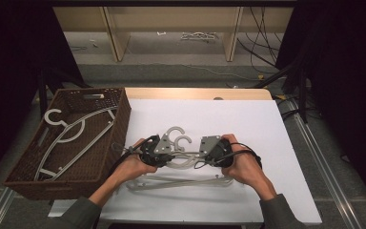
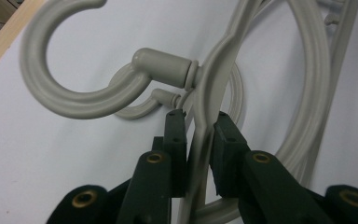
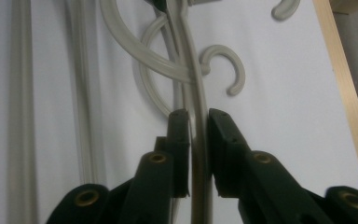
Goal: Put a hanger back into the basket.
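left gripper: jaws clenched on the top hanger arm beside its hook, as seen in its own view.
right gripper: jaws clenched on the same hanger's other arm.
top hanger: desk centre, over other hangers; middle hidden by both grippers in high view.
basket: at 9 o'clock; two hangers inside.

No legible text, labels, brands, numbers or signs found on any surface in the three views. The small white tag at the right edge of the right gripper view is too blurred to read.
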### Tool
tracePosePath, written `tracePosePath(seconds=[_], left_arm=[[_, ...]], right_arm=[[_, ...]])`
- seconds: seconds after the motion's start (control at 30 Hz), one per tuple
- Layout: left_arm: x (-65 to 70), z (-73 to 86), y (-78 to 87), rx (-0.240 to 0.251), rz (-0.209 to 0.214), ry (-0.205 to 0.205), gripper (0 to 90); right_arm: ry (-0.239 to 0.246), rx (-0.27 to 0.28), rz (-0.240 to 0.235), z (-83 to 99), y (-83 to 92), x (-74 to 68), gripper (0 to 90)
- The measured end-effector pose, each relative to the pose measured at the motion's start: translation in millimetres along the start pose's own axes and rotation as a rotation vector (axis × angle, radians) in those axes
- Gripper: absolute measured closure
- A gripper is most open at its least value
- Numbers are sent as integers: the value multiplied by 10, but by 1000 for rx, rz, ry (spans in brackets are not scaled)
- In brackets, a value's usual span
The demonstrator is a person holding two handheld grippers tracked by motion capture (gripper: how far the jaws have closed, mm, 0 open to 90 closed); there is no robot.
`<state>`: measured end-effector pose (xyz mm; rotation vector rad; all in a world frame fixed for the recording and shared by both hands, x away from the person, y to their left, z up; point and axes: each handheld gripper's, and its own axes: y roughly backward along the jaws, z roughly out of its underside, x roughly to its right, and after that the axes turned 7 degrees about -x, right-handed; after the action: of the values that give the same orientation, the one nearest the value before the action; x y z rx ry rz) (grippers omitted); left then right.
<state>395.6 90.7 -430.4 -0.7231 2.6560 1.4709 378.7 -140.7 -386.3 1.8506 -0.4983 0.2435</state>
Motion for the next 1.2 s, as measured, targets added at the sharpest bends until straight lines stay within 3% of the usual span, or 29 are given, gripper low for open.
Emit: tracePosePath(seconds=[0.13,0.17,0.2,0.23,0.27,0.3,0.33,0.37,0.57,0.6,0.63,0.93,1.2], left_arm=[[5,-19,49,7,-8,-10,802],[6,-29,81,9,-24,-20,810],[6,-29,81,9,-24,-20,815],[4,-29,95,17,-24,-12,817],[-7,-30,114,20,-23,-3,817],[-22,-29,136,32,-22,13,819],[-34,-28,149,31,-26,16,819],[-39,-27,160,34,-33,20,819],[-103,-64,232,18,-50,65,818],[-105,-76,235,23,-47,79,818],[-115,-117,244,29,-42,98,818],[-209,-314,334,13,-51,139,818],[-332,-487,494,12,-62,175,816]], right_arm=[[-20,-1,23,12,14,20,699],[-75,3,25,17,23,33,583],[-75,3,25,17,23,33,583],[-138,12,47,16,42,40,502],[-138,12,47,16,42,40,502],[-236,61,63,20,94,66,407],[-236,61,63,20,94,66,407],[-269,79,66,24,116,78,378],[-459,270,98,137,284,185,280],[-459,270,98,137,284,185,280],[-490,303,102,163,325,181,268],[-576,397,100,296,475,74,265],[-640,474,115,424,463,-70,253]])
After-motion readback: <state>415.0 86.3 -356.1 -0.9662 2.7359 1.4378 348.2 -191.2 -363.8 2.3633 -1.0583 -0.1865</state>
